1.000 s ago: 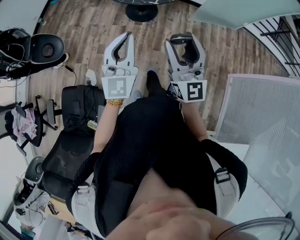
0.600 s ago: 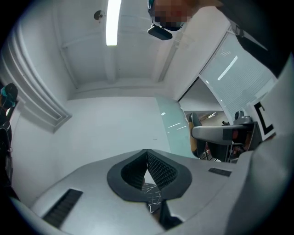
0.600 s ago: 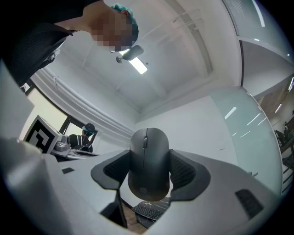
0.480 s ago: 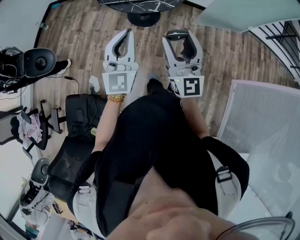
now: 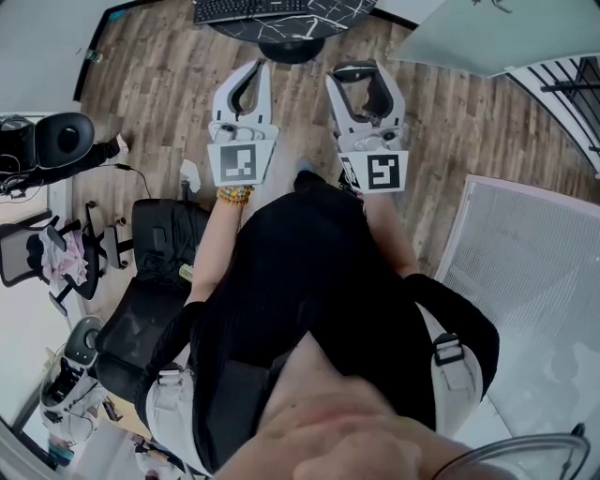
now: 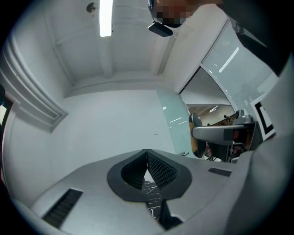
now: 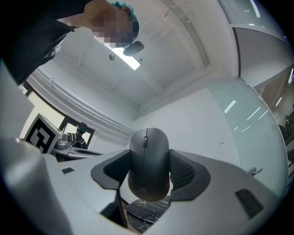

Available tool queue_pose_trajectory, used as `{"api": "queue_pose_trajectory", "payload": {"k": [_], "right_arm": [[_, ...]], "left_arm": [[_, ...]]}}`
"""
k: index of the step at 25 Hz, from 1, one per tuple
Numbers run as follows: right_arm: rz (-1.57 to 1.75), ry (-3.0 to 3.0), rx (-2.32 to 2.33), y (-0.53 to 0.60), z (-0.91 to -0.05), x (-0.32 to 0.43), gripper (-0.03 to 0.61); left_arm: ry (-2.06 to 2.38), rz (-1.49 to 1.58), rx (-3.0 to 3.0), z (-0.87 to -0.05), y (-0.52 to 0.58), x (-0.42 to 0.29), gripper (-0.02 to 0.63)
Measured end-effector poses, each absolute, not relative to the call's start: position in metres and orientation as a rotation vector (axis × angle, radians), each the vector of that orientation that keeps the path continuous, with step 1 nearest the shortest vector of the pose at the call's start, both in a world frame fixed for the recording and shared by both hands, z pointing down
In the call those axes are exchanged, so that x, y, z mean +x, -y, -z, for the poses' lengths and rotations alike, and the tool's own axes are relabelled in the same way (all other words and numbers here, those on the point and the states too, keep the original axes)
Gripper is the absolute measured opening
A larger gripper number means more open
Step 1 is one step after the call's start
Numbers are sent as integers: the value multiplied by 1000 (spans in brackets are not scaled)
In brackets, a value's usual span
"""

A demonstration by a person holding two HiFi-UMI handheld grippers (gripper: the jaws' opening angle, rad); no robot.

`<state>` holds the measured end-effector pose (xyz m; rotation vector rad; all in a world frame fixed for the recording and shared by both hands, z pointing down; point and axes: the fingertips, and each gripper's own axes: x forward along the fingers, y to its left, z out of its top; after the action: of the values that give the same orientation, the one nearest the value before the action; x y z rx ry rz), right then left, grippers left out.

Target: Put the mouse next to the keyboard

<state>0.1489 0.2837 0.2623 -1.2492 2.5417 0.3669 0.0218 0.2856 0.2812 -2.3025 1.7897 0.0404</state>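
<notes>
1. The right gripper [image 7: 149, 170] is closed on a black mouse [image 7: 148, 151]. The mouse is clamped between the two padded jaws, with its scroll wheel turned toward the gripper's camera.
2. In the head view, the right gripper [image 5: 364, 73] is held out in front of the person's body above the wooden floor [image 5: 150, 84]. The mouse [image 5: 377, 98] is seen there only as a dark shape between the jaws.
3. The left gripper [image 6: 147, 156] is shut, with its jaw tips pressed together and nothing held between them. Only a sliver of dark, white-veined surface is seen through the gap below the tips.
4. In the head view, the left gripper [image 5: 255, 75] is held just beside the right one, at about the same height and not touching it.
5. A black keyboard [image 5: 249, 8] lies on a dark marbled table [image 5: 314, 21] at the top edge of the head view, ahead of both grippers. The keyboard [image 7: 143, 212] is also seen below the mouse in the right gripper view.
6. The mouse is held in the air, clear of the table and well apart from the keyboard.
7. A black office chair [image 5: 150, 281] stands on the floor at the person's left.
</notes>
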Motion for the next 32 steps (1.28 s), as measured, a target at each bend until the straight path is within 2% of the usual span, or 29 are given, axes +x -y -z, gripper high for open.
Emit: {"api": "queue_pose_trajectory", "payload": {"k": [15,32], "right_arm": [[-243,-2557,-1220,-215,-285,166,273],[-298,-2550,-1324,-130,-283,146,273]], "left_arm": [[-1849,19,-2260,-290,-227,34,14],[-1797,-63,-2330,-296,-133,-1,14]]}}
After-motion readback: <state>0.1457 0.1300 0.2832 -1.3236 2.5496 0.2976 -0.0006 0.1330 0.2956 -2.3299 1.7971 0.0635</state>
